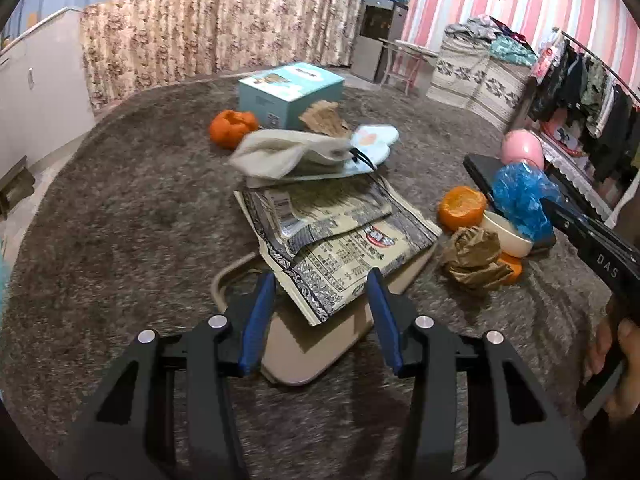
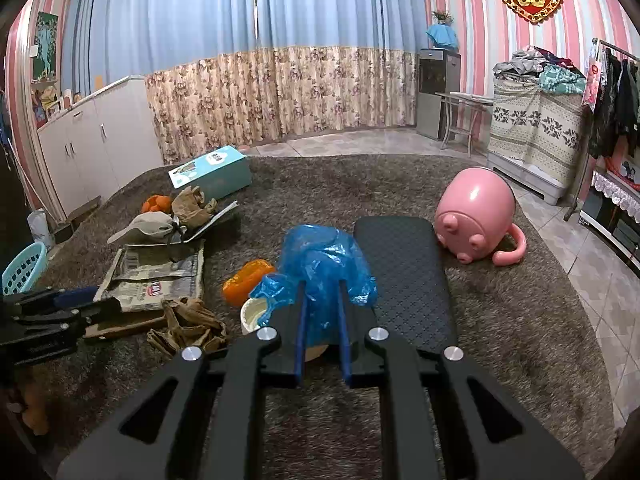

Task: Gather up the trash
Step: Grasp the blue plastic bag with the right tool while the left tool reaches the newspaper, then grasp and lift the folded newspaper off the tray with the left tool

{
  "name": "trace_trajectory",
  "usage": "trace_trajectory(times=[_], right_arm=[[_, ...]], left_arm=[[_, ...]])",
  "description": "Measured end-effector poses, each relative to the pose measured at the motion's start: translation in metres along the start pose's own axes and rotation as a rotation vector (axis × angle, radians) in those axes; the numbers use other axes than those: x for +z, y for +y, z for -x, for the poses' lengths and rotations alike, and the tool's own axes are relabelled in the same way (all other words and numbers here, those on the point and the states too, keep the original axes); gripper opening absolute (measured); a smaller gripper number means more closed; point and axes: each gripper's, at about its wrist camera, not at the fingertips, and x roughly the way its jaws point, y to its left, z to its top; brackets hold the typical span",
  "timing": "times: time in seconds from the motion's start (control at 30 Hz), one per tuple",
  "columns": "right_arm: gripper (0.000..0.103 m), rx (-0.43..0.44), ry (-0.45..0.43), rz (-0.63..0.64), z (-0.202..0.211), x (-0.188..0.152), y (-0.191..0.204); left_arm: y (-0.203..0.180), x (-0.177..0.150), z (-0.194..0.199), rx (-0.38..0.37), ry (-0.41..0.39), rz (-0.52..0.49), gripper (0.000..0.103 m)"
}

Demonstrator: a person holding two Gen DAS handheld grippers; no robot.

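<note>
My right gripper [image 2: 321, 292] is shut on a crumpled blue plastic bag [image 2: 320, 256], held just above a cream cup [image 2: 254, 314]; in the left wrist view the same bag [image 1: 520, 196] hangs from the right gripper [image 1: 554, 208]. My left gripper [image 1: 323, 280] stands partly open low over the brown carpet. The corner of a printed newspaper [image 1: 332, 256] and a beige flat board [image 1: 304, 344] lie between its blue pads [image 1: 260, 312], which do not press on either. Orange peels [image 1: 460, 208] and crumpled brown paper [image 1: 474, 256] lie to the right of the newspaper.
A teal box [image 1: 288, 88], another orange peel [image 1: 232, 128] and a beige cloth pouch [image 1: 280, 152] lie beyond the newspaper. A black mat [image 2: 404, 272] and a tipped pink pig-shaped bin [image 2: 476, 220] sit right of the bag. A light blue basket [image 2: 22, 266] stands at the far left.
</note>
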Motion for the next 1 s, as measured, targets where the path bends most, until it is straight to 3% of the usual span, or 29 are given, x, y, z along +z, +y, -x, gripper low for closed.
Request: trace_trajectory(times=[0.1, 0.2, 0.33, 0.4, 0.43, 0.5, 0.6, 0.7, 0.77, 1.0], right_arm=[[0.014, 0.001, -0.003, -0.007, 0.001, 0.0, -0.002], [0.014, 0.003, -0.004, -0.01, 0.0, 0.0, -0.002], [0.014, 0.003, -0.008, -0.005, 0.001, 0.0, -0.003], [0.014, 0.004, -0.006, -0.008, 0.001, 0.0, -0.003], [0.014, 0.004, -0.006, -0.009, 0.001, 0.0, -0.003], [0.014, 0.002, -0.005, -0.012, 0.002, 0.001, -0.005], [0.014, 0.001, -0.007, -0.015, 0.005, 0.002, -0.005], [0.014, -0.002, -0.012, -0.01, 0.01, 0.005, -0.002], [0.014, -0.002, -0.017, -0.009, 0.014, 0.007, -0.001], [0.014, 0.003, -0.024, -0.015, 0.026, 0.015, 0.009]], left_arm=[[-0.003, -0.002, -0.002, 0.016, 0.006, -0.003, 0.049], [0.004, -0.002, -0.002, 0.021, 0.007, 0.035, 0.065], [0.007, -0.001, -0.005, 0.005, 0.023, 0.044, 0.064], [0.002, 0.0, -0.009, -0.01, 0.039, 0.024, 0.051], [-0.001, 0.0, -0.01, 0.005, 0.043, 0.014, 0.05], [-0.003, 0.001, -0.01, 0.033, 0.036, -0.003, 0.036], [-0.001, 0.002, -0.003, 0.014, 0.023, -0.005, 0.023], [-0.006, 0.002, 0.007, 0.031, -0.004, -0.033, 0.019], [-0.009, 0.002, 0.018, 0.032, -0.02, -0.047, 0.006], [-0.004, 0.002, 0.065, 0.034, -0.08, -0.061, 0.003]])
